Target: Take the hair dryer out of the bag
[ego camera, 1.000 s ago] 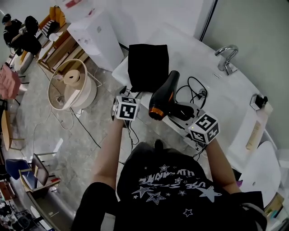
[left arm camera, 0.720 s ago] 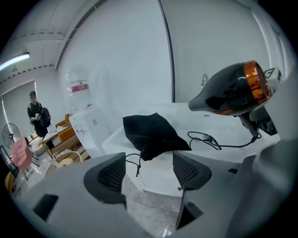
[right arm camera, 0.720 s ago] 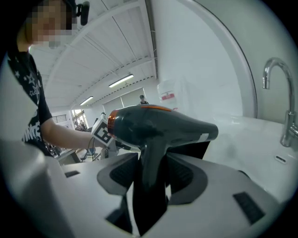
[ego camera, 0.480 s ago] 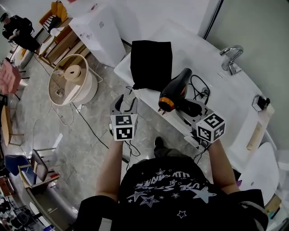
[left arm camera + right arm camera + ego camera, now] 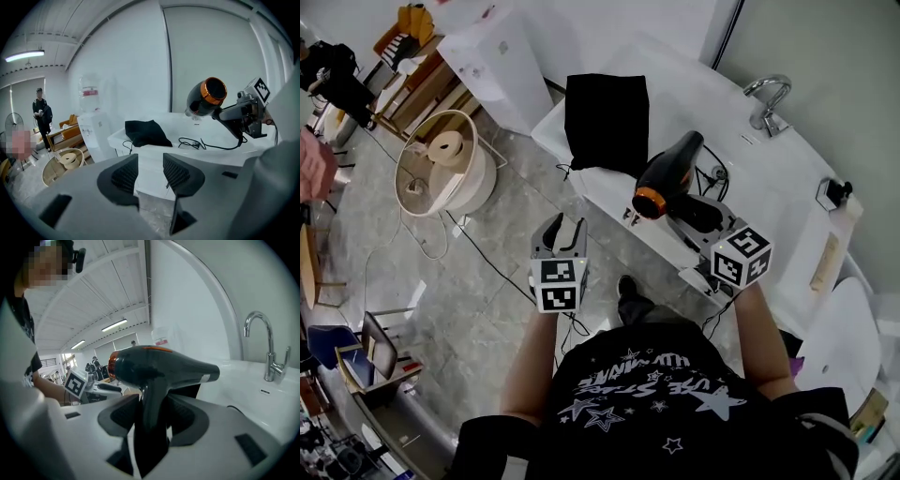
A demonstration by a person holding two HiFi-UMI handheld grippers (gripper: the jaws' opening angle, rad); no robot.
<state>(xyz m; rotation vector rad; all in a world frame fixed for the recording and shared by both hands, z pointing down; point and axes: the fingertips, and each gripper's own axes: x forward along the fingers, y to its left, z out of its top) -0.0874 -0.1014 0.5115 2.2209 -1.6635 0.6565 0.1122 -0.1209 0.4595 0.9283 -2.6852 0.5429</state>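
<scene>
A black hair dryer (image 5: pixel 667 175) with an orange ring at its nozzle is held up above the white counter (image 5: pixel 787 211), outside the bag. My right gripper (image 5: pixel 696 221) is shut on its handle; the right gripper view shows the dryer (image 5: pixel 159 366) upright, its handle between the pads (image 5: pixel 183 414). The black bag (image 5: pixel 607 122) lies flat on the counter's left end, also seen as the bag (image 5: pixel 145 132) ahead of my left gripper (image 5: pixel 150 173). That left gripper (image 5: pixel 561 231) hangs over the floor, away from the counter, its jaws closing with nothing between them.
The dryer's black cord (image 5: pixel 711 178) loops on the counter near a chrome faucet (image 5: pixel 766 103). A white water dispenser (image 5: pixel 502 70) and a round basket with a tape roll (image 5: pixel 445 167) stand to the left. A person (image 5: pixel 41 117) stands far back.
My left gripper has drawn back from the bag's edge to over the floor, and its jaws have narrowed. The right gripper has shifted the dryer slightly right.
</scene>
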